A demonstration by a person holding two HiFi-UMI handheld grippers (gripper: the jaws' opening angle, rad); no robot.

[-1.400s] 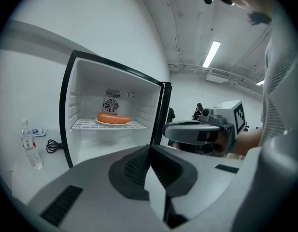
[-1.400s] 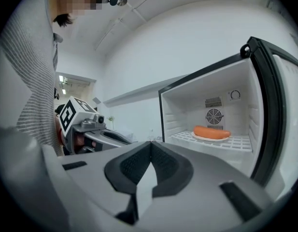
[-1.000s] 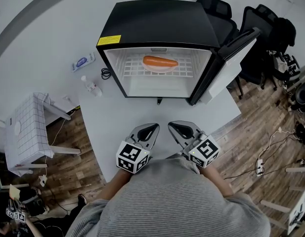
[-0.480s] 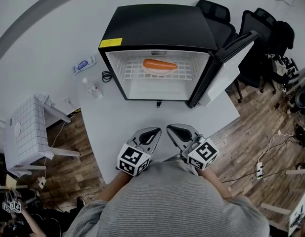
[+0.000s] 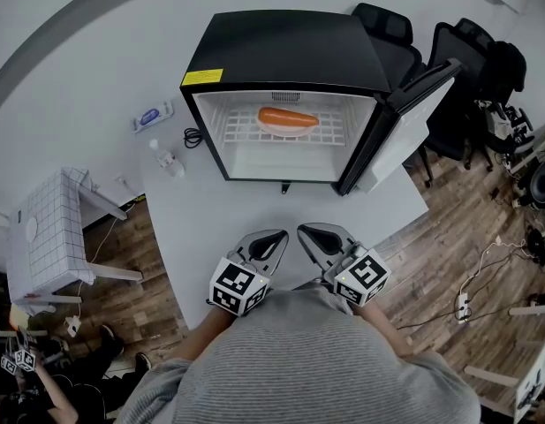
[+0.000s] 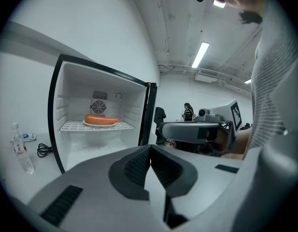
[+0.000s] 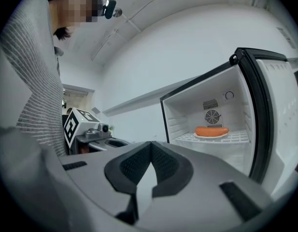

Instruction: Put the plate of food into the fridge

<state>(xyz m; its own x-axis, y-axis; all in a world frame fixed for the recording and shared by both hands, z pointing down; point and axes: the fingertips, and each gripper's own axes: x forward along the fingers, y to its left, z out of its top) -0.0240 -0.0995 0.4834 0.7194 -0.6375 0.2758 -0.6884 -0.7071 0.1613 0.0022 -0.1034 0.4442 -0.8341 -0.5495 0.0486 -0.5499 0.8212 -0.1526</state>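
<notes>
The plate [image 5: 286, 130] is sitting inside the open fridge [image 5: 281, 51]. The left tool [image 5: 274, 238] and right tool [image 5: 305, 232] are facing the fridge over the worktop [image 5: 210, 219], both clenched empty.

Heads up, the plate [image 5: 288, 132] is mostly buried under the sausage [image 5: 288, 117]; only a sliver of rim peeks out. The print on the yellow sticker [image 5: 202, 77] and on the packet [image 5: 149, 116] at the fridge's [image 5: 281, 42] 9 o'clock is way too tiny to read. The chairs [image 5: 462, 47] at its 2 o'clock sit partly behind the open door [image 5: 412, 117]. In the right gripper view that door runs off the frame at 3 o'clock. A person [image 5: 69, 387] at the head view's 7 o'clock gets chopped by the edge.
</notes>
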